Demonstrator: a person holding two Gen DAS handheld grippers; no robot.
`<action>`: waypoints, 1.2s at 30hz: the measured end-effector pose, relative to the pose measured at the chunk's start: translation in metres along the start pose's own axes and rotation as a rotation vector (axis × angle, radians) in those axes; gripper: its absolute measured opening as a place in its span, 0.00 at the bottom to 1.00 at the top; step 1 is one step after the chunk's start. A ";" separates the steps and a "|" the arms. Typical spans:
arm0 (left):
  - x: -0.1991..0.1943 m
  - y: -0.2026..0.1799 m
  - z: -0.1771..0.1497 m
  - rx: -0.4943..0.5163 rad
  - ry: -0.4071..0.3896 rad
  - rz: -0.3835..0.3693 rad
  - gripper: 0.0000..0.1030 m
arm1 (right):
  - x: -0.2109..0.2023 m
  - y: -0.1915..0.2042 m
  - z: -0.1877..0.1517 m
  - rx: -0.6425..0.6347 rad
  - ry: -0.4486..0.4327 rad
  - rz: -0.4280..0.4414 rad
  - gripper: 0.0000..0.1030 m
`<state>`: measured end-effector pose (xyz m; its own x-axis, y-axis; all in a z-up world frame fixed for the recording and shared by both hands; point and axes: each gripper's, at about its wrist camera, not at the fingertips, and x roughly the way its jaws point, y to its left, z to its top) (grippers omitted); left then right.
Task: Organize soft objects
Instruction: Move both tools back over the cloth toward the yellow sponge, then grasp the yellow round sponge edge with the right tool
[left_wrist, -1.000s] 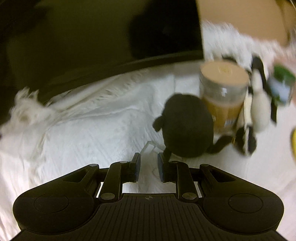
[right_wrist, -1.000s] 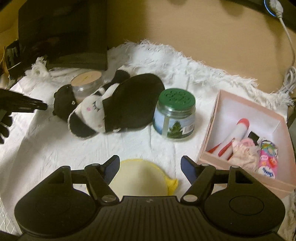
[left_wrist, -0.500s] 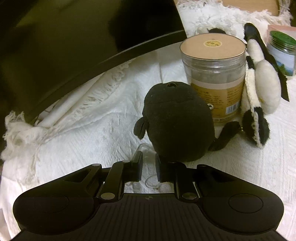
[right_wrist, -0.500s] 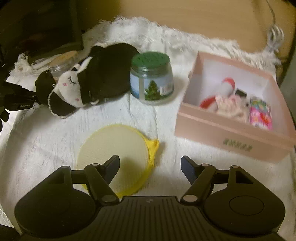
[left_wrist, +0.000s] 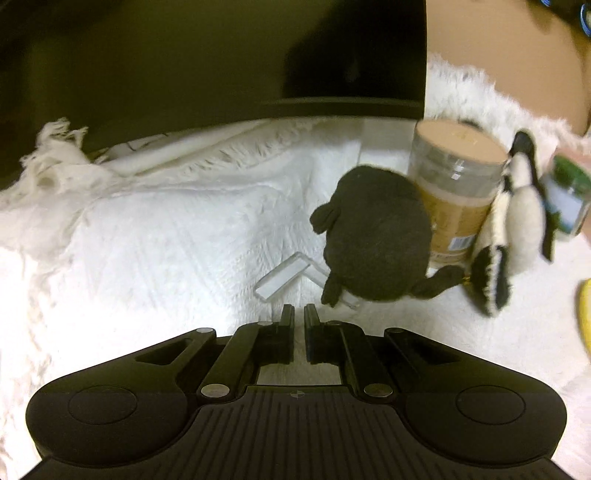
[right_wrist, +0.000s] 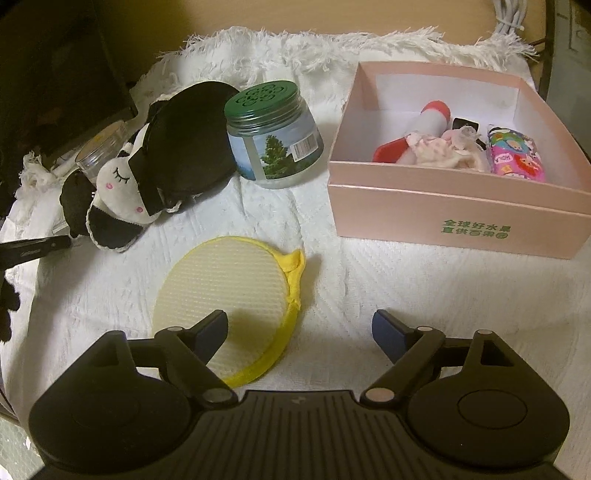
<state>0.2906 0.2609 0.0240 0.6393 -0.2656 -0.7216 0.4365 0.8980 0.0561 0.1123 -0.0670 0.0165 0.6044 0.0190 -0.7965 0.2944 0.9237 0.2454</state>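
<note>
A small black plush (left_wrist: 375, 236) stands on the white cloth with a clear plastic tag (left_wrist: 282, 278) at its base. My left gripper (left_wrist: 299, 315) is shut with a narrow gap, empty, just short of that tag. A black-and-white slipper plush (right_wrist: 147, 184) lies behind the black plush; it also shows in the left wrist view (left_wrist: 517, 225). A round yellow pad (right_wrist: 229, 302) lies flat under my open right gripper (right_wrist: 299, 325). A pink box (right_wrist: 458, 218) at the right holds several soft items.
A green-lidded jar (right_wrist: 273, 136) stands between the slipper and the box. A tan-lidded jar (left_wrist: 454, 184) stands behind the black plush. A dark box (left_wrist: 221, 55) sits at the back left. The left gripper's tip (right_wrist: 35, 251) shows at the right view's left edge.
My left gripper pulled back and swung left, so the black plush now sits farther off to the right. My right gripper moved forward and right, over the yellow pad, closer to the pink box.
</note>
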 end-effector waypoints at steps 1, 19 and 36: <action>-0.004 0.000 0.000 -0.004 -0.009 -0.010 0.07 | 0.000 0.000 0.000 0.001 0.002 0.000 0.84; 0.011 0.000 0.039 0.270 -0.010 0.059 0.17 | 0.012 0.045 -0.013 -0.196 0.021 0.059 0.86; 0.050 -0.012 0.048 0.473 0.180 -0.091 0.30 | 0.014 0.054 -0.026 -0.261 -0.012 0.032 0.98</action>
<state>0.3476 0.2198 0.0209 0.4844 -0.2330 -0.8432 0.7503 0.6063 0.2635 0.1173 -0.0070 0.0046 0.6197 0.0463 -0.7835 0.0751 0.9902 0.1179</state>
